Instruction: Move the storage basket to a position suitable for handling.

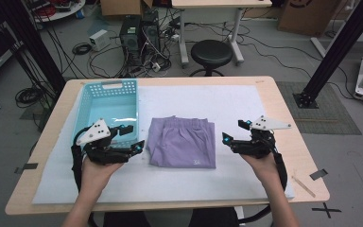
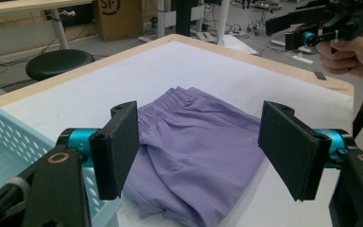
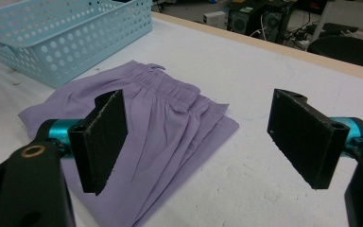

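Folded purple shorts (image 1: pixel 183 142) lie in the middle of the white mat, waistband toward the far side. My left gripper (image 1: pixel 132 138) hovers just left of them, open, nothing between its pads. My right gripper (image 1: pixel 235 131) hovers just right of them, also open and empty. In the left gripper view the shorts (image 2: pixel 198 142) lie straight ahead between the wide-apart jaws of the left gripper (image 2: pixel 203 142), and the right gripper (image 2: pixel 307 28) shows beyond in a hand. In the right gripper view the shorts (image 3: pixel 160 118) lie ahead and left of the right gripper (image 3: pixel 208 142).
A light blue perforated basket (image 1: pixel 105 101) stands on the mat at the back left, right beside my left gripper; it is seen again as the basket (image 2: pixel 9 142) and the basket (image 3: pixel 75 42). The wooden table edge (image 1: pixel 293 142) runs close to my right hand. A black stool (image 1: pixel 211 54) stands behind the table.
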A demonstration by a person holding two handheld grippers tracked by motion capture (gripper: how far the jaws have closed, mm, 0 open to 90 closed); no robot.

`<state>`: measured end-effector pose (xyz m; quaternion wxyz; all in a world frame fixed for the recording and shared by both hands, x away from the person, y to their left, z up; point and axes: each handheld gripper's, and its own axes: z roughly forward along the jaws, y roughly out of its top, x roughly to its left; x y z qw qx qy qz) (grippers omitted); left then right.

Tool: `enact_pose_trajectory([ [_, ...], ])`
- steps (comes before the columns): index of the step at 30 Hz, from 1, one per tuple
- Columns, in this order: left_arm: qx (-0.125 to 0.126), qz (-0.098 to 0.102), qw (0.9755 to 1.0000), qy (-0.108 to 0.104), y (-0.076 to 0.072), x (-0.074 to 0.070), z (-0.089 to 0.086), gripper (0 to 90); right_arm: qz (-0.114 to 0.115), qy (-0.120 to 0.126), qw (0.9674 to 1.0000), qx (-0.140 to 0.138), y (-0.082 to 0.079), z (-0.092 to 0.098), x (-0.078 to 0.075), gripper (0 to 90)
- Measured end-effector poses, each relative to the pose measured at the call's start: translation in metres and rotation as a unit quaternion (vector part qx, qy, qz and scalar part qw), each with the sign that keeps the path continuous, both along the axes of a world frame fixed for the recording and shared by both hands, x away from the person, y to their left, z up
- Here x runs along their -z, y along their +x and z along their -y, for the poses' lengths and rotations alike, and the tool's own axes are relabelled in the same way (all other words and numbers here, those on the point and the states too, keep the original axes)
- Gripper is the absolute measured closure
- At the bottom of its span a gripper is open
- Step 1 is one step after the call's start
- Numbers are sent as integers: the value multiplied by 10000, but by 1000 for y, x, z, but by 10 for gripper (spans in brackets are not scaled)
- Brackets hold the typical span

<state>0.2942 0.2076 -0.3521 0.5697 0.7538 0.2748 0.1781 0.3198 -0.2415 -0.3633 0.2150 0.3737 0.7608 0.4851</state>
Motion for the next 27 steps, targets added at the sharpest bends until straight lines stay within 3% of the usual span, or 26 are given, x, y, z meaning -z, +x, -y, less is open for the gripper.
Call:
enact_pose_trajectory([
  [10, -99, 20, 9999, 16, -1, 0, -5, 291, 16, 53, 10000, 42, 1, 4, -1, 210],
  [15, -283, 40, 9996, 87, -2, 4, -11, 269, -8, 62, 10000, 52, 4, 4, 0, 210],
  [21, -465, -141, 9988, 94, -5, 12, -25, 267, -12, 59, 10000, 27, 6, 2, 1, 210],
  [27, -611, -294, 9976, 148, -4, 17, -27, 289, -53, 108, 9999, 55, 6, 3, 1, 210],
])
